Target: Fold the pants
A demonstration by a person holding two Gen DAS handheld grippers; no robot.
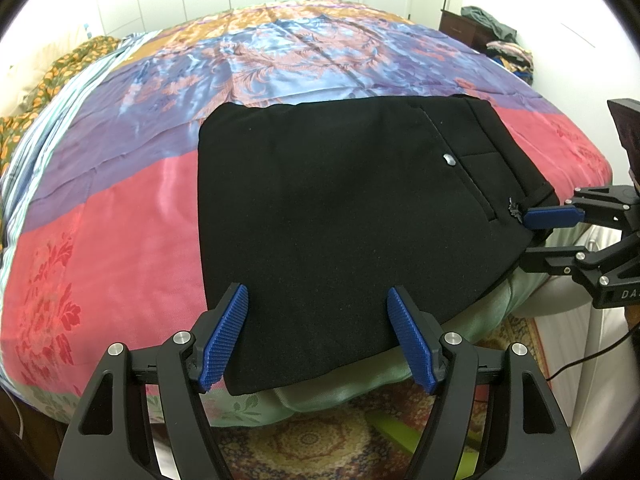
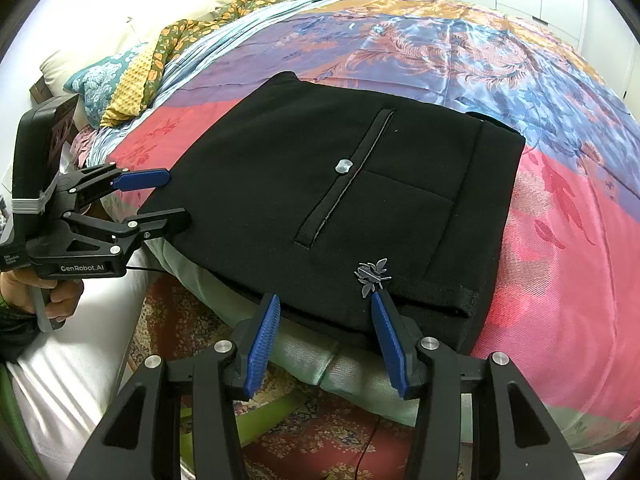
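Black pants [image 1: 340,208] lie folded into a flat rectangle near the bed's front edge, back pocket, clear button and small metal ornament facing up; they also show in the right wrist view [image 2: 360,200]. My left gripper [image 1: 318,336] is open at the pants' near left edge, its jaws apart over the fabric; it also shows in the right wrist view [image 2: 172,196]. My right gripper [image 2: 324,340] is open at the waistband corner by the ornament; it also shows in the left wrist view [image 1: 536,236]. Neither holds the fabric.
The bed [image 1: 120,220] carries a shiny patchwork quilt of red, purple and blue. Pillows [image 2: 108,80] lie at its head. A patterned rug [image 1: 312,440] covers the floor below. A dark nightstand with piled clothes [image 1: 488,28] stands at the back right.
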